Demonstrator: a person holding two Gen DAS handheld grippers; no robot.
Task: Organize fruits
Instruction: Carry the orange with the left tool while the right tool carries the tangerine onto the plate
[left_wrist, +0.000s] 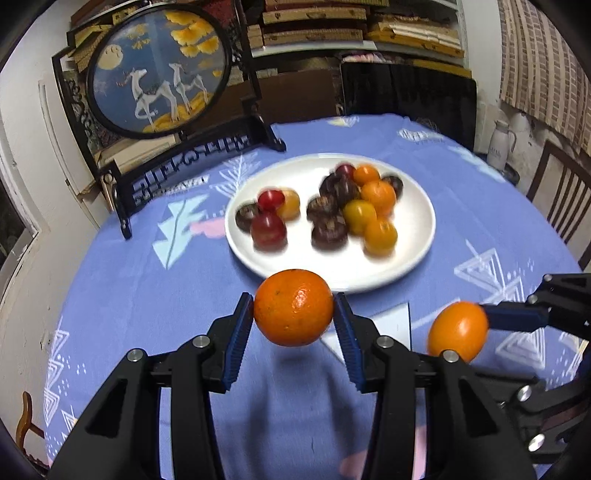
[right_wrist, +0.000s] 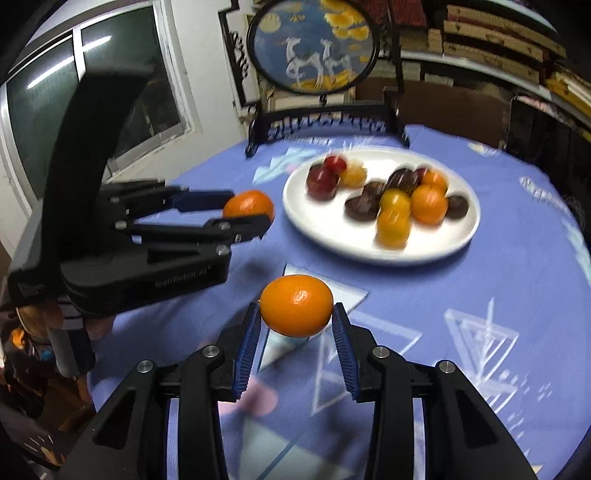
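Left wrist view shows our left gripper (left_wrist: 294, 314) clamped on an orange (left_wrist: 293, 308) above the blue tablecloth (left_wrist: 147, 295), just short of the white plate (left_wrist: 417, 236) of fruit, while our right gripper (right_wrist: 296, 314) grips a second orange (right_wrist: 296, 305).

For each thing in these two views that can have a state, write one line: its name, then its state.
left gripper: shut on an orange, off the cloth
right gripper: shut on a second orange, off the cloth
left orange: held
right orange: held
white plate: on the tablecloth, loaded with fruit in two clusters
round screen: upright in its stand
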